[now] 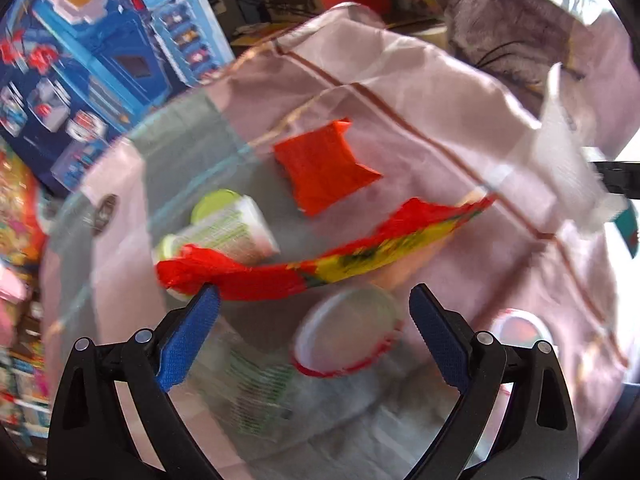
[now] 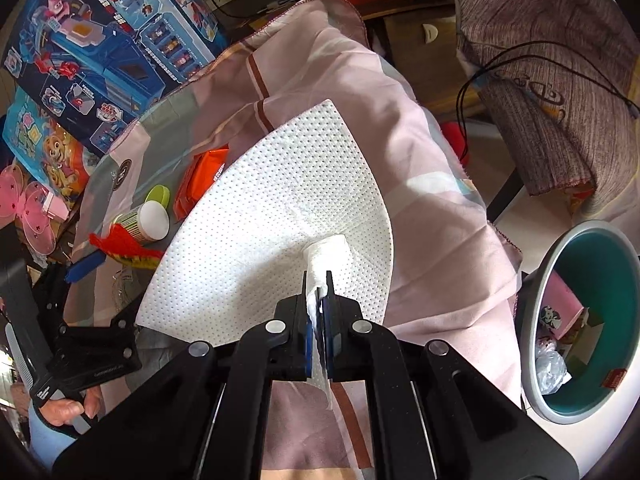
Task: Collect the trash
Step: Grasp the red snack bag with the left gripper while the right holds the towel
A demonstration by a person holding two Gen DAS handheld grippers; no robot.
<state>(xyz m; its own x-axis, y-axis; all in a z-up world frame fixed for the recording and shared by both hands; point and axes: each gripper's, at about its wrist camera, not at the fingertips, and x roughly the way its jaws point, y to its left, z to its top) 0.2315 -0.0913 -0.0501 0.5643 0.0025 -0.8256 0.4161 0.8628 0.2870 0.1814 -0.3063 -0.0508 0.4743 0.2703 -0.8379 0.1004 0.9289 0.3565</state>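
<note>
My right gripper is shut on a pinched fold of a white dotted paper towel, which fans out above the pink cloth. The same paper towel shows blurred at the right of the left wrist view. My left gripper is open over a red and yellow wrapper; its left fingertip touches the red end. Around it lie an orange wrapper, a small green-capped bottle and a round red-rimmed lid. In the right wrist view the orange wrapper and bottle lie left of the towel.
A pink and grey cloth covers the surface. A grey-rimmed bin with a teal inside holds several pieces of trash at the right. Toy boxes stand at the back left. A person's hand holds the left gripper's handle.
</note>
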